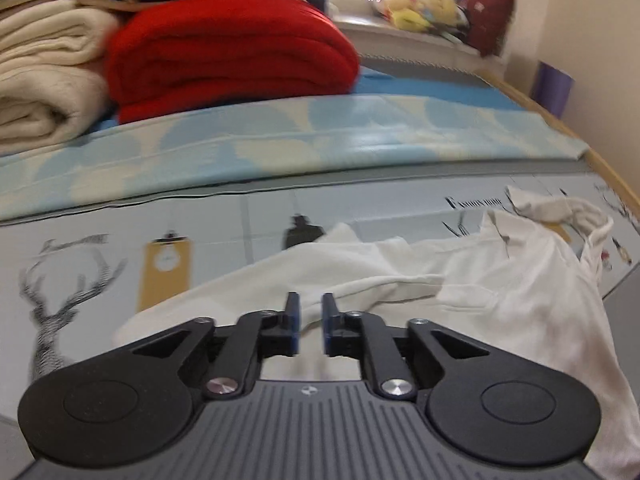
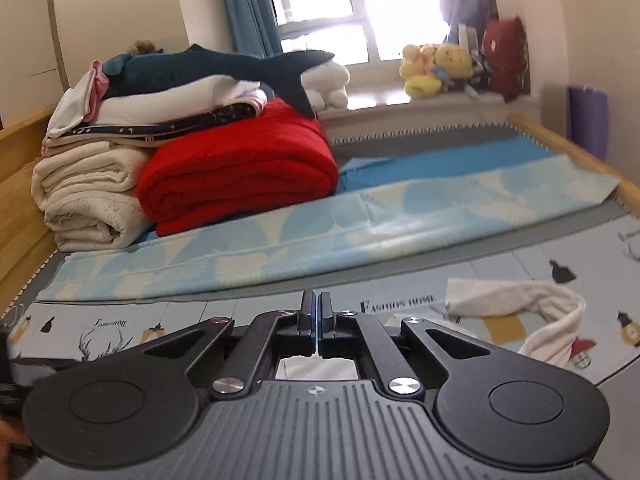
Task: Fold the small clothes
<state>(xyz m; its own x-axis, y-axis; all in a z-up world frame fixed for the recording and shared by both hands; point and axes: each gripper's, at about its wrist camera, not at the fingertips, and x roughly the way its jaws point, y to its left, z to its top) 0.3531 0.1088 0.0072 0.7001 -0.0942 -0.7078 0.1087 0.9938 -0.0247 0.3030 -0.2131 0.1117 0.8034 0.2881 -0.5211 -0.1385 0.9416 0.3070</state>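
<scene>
Bedding covers a wooden-framed bed (image 2: pixel 560 140) below a bright window, with a printed sheet (image 1: pixel 224 240) spread across its near part. On that sheet lies a crumpled white garment (image 1: pixel 460 280), well in front of the folded red blanket (image 1: pixel 228 52). Just above the garment, the left hand-held gripper (image 1: pixel 311 312) has its jaws narrowly parted, gripping nothing. The right hand-held gripper (image 2: pixel 316 316) is closed; a white edge shows under it, but whether it pinches cloth I cannot tell.

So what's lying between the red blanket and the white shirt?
In the left wrist view, a light blue patterned cloth lies between the red blanket and the white shirt.
</scene>
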